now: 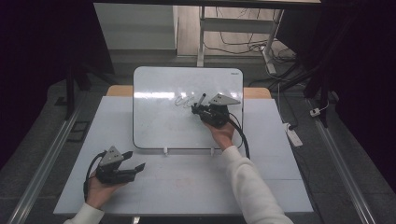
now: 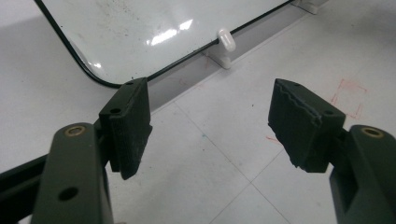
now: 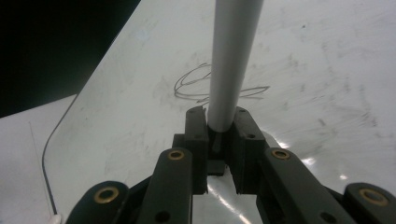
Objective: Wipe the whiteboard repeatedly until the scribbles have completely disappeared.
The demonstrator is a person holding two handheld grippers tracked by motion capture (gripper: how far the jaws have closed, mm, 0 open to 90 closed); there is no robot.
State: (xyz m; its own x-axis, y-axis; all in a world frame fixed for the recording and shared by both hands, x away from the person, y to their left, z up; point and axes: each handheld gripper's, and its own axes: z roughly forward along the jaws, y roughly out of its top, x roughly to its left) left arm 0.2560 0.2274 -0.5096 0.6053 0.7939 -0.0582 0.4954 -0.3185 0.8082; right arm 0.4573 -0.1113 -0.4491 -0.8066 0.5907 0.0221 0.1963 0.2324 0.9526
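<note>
Right gripper: the black two-jaw right gripper (image 1: 200, 109) hovers over the upper right part of the board, its jaws clamped tight on a slim grey marker pen (image 3: 231, 60) that sticks out past the pads.
Pen: in the high view the grey marker pen (image 1: 201, 99) leans toward 11 o'clock from the gripper, its dark tip just beside the scribble.
Scribble: a thin looping dark scribble (image 3: 210, 86) lies on the board directly behind the pen barrel, which hides its middle.
Board: the white glossy whiteboard with rounded corners and a thin dark edge (image 1: 154, 126) lies flat at the 12 o'clock half of the table, smeared with old wipe marks.
Left gripper: the black two-jaw left gripper (image 1: 135, 161) rests at 7 o'clock on the table, well apart from the board, jaws spread wide with nothing between the pads (image 2: 130, 126).
Table: the pale grey table top (image 1: 187, 186) shows faint red marks near 5 o'clock of the left gripper.
Clips: two small white plastic clips (image 2: 225, 39) sit at the board's near edge.
Floor: loose cables and a white power strip (image 1: 294, 135) lie at 3 o'clock.
</note>
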